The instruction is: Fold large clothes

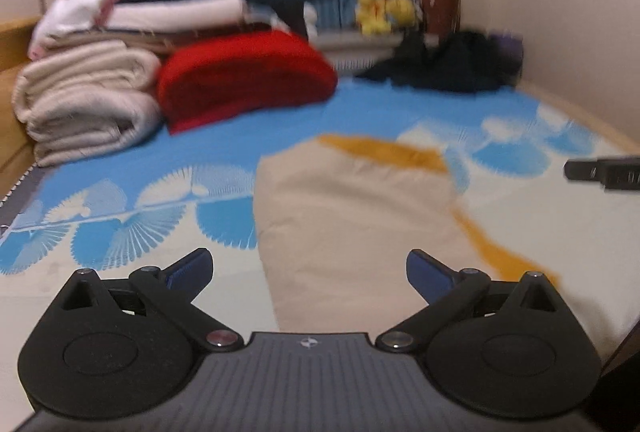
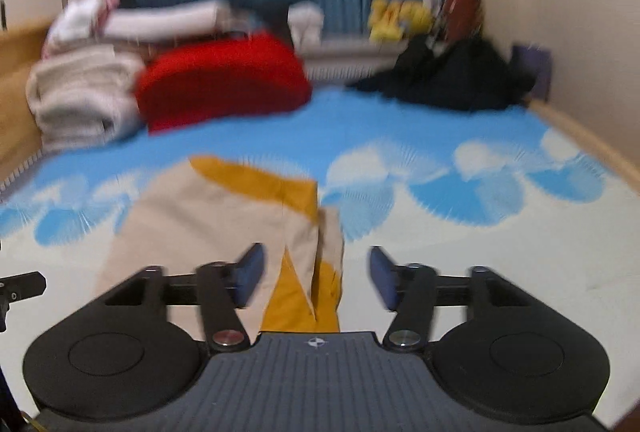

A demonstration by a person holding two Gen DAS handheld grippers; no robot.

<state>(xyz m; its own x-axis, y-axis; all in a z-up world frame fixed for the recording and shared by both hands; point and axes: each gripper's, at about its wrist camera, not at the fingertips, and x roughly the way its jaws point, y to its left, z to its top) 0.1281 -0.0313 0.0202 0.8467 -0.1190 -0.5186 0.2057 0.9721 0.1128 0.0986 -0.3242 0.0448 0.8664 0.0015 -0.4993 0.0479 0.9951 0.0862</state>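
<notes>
A beige garment with mustard-yellow panels point(image 1: 352, 208) lies folded on the blue-and-white patterned bed sheet point(image 1: 160, 200). It also shows in the right wrist view point(image 2: 224, 216), with a yellow part nearest the camera. My left gripper point(image 1: 309, 268) is open and empty, its jaws wide apart above the garment's near end. My right gripper point(image 2: 316, 278) is open and empty, over the garment's right near corner. The tip of the right gripper shows at the right edge of the left wrist view point(image 1: 604, 172).
A red folded blanket point(image 1: 244, 80) and a stack of cream and white bedding point(image 1: 88, 96) sit at the back left. A dark clothes pile point(image 1: 448, 64) lies at the back right near the wall. Yellow plush toys point(image 1: 380, 12) stand before the blue curtain.
</notes>
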